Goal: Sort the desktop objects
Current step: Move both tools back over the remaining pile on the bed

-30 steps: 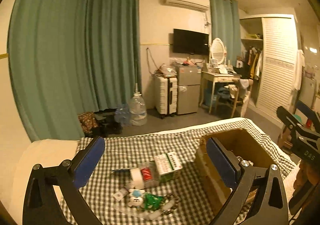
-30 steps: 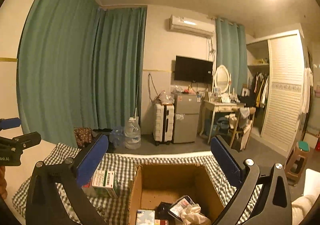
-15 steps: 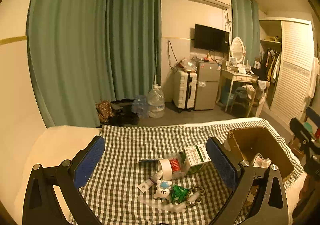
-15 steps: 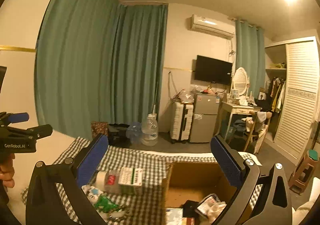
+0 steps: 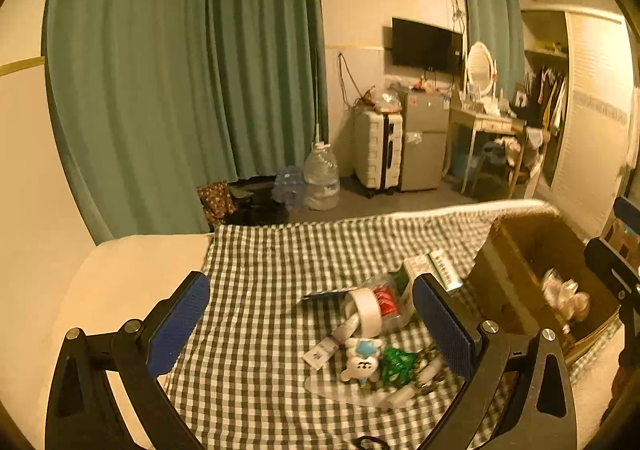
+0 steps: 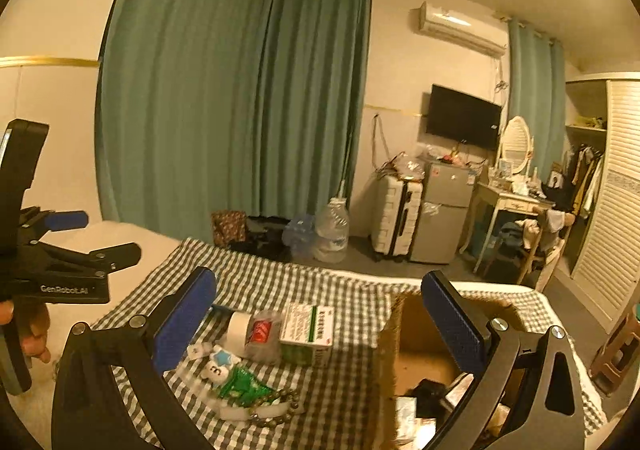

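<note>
Both grippers are released and empty: the left gripper [image 5: 310,324] and right gripper [image 6: 320,316] hang above the checked cloth [image 5: 264,282]. A tape roll [image 5: 366,310], box [image 6: 307,328], toy [image 5: 359,360] and beads [image 6: 276,406] lie clustered there, beside a carton [image 6: 390,342] holding blurred, perhaps paper, items.

Matt checked cloth [image 5: 272,290], brown cardboard box [image 6: 390,334], glossy bead bracelet [image 6: 276,406].

hand-held grippers: 2, left hand-held gripper [image 5: 310,324], right hand-held gripper [image 6: 318,320] | cardboard box [image 6: 390,354]: 1 | green-and-white carton [image 6: 306,332]: 1 | tape roll [image 5: 368,312]: 1 | bear figure [image 5: 358,360]: 1 | green packet [image 6: 240,386]: 1 | bead bracelet [image 6: 276,408]: 1 | tube [image 5: 332,342]: 1
</note>
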A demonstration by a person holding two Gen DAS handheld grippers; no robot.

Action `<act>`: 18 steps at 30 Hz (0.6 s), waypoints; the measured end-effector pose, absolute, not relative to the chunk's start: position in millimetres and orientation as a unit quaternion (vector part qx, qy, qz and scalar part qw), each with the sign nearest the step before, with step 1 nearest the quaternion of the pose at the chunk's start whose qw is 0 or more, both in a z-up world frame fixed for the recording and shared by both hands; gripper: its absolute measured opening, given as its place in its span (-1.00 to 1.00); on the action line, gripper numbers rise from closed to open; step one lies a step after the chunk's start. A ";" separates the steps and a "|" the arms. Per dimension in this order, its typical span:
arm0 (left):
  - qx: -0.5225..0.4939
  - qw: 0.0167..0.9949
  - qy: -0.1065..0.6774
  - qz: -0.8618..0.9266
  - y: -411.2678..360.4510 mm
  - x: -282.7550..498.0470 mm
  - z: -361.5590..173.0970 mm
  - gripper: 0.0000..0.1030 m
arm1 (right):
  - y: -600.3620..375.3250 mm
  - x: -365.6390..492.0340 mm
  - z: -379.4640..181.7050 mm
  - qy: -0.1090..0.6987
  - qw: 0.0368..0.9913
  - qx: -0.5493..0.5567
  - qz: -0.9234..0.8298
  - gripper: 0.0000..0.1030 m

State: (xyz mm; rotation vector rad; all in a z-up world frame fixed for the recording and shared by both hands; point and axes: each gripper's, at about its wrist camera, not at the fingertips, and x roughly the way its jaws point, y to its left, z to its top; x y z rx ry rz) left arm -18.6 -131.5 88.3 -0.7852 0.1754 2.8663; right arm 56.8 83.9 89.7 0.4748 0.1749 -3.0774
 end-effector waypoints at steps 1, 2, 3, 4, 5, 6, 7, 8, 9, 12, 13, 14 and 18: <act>-0.267 0.078 0.063 0.958 -131.4 -21.0 83.4 1.00 | 82.7 53.5 85.5 0.055 0.013 0.158 -0.986 0.99; -0.270 0.076 0.063 0.958 -132.7 -22.0 80.0 1.00 | 81.6 49.2 81.6 0.053 0.023 0.167 -0.984 0.99; -0.277 0.073 0.060 0.956 -133.8 -24.7 74.4 1.00 | 80.8 46.1 78.1 0.050 0.032 0.173 -0.983 0.99; -0.287 0.075 0.051 0.954 -135.7 -27.9 68.5 1.00 | 80.8 42.7 73.9 0.047 0.037 0.179 -0.982 0.99; -0.294 0.079 0.045 0.951 -136.4 -30.0 65.9 1.00 | 79.9 39.5 68.9 0.045 0.043 0.185 -0.981 0.99; -0.307 0.089 0.034 0.947 -138.5 -33.3 59.9 1.00 | 78.8 36.7 63.9 0.045 0.049 0.189 -0.980 0.99; -0.315 0.094 0.029 0.944 -139.7 -35.4 55.2 1.00 | 78.1 33.9 59.1 0.045 0.054 0.194 -0.979 0.99; -0.324 0.095 0.024 0.941 -140.6 -38.1 50.3 1.00 | 76.5 31.5 52.9 0.048 0.058 0.200 -0.977 0.99; -0.332 0.097 0.020 0.938 -140.9 -40.9 45.2 1.00 | 74.9 28.6 46.0 0.050 0.064 0.208 -0.975 0.99; -0.340 0.097 0.028 0.935 -136.8 -46.5 32.2 1.00 | 73.7 19.8 27.0 0.048 0.078 0.233 -0.968 0.99; -0.344 0.097 0.037 0.933 -133.9 -48.9 25.8 1.00 | 74.2 16.4 20.7 0.046 0.082 0.243 -0.966 0.99; -0.347 0.097 0.045 0.932 -130.9 -50.9 20.3 1.00 | 74.3 13.3 13.4 0.044 0.087 0.253 -0.963 0.99; -0.364 0.097 0.069 0.924 -121.6 -58.5 -2.5 1.00 | 71.5 2.9 -14.9 0.040 0.096 0.291 -0.951 0.95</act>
